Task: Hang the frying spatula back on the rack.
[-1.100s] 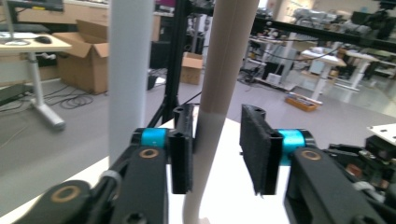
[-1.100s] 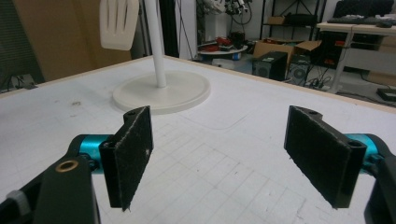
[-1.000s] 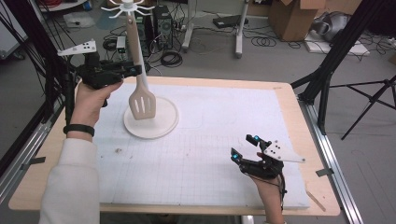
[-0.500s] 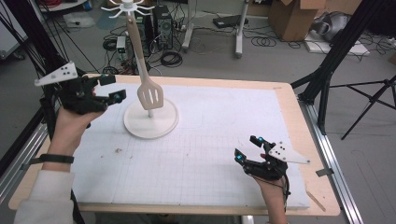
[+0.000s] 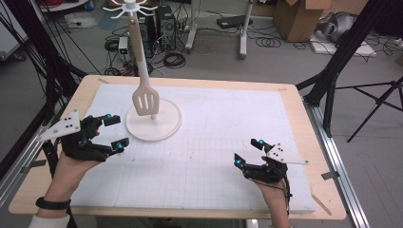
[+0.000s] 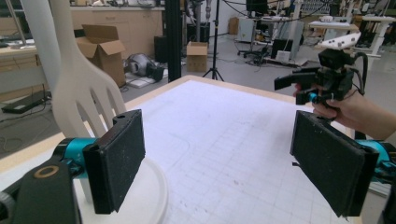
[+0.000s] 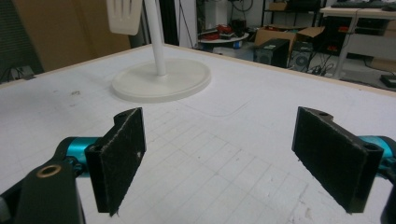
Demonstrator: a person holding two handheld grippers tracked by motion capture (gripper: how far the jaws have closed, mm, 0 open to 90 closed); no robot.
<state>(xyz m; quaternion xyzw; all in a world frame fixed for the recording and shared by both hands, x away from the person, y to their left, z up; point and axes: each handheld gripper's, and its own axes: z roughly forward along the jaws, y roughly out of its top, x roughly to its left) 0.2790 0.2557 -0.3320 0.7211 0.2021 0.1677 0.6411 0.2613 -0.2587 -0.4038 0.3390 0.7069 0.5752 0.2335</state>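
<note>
Spatula (image 5: pixel 145 100) hangs on its stand (image 5: pixel 153 127); left tool (image 5: pixel 113 132) and right tool (image 5: pixel 248 152) rest spread, empty, on the bench (image 5: pixel 294 109). Hanging looks done; nothing pressing next.

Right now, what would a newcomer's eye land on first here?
Probably the tall white utensil stand at the back left of the white mat, with a slotted spatula hanging from it. Next, the two open claws: the left claw just beside the stand's base, the right claw near the front right.
</note>
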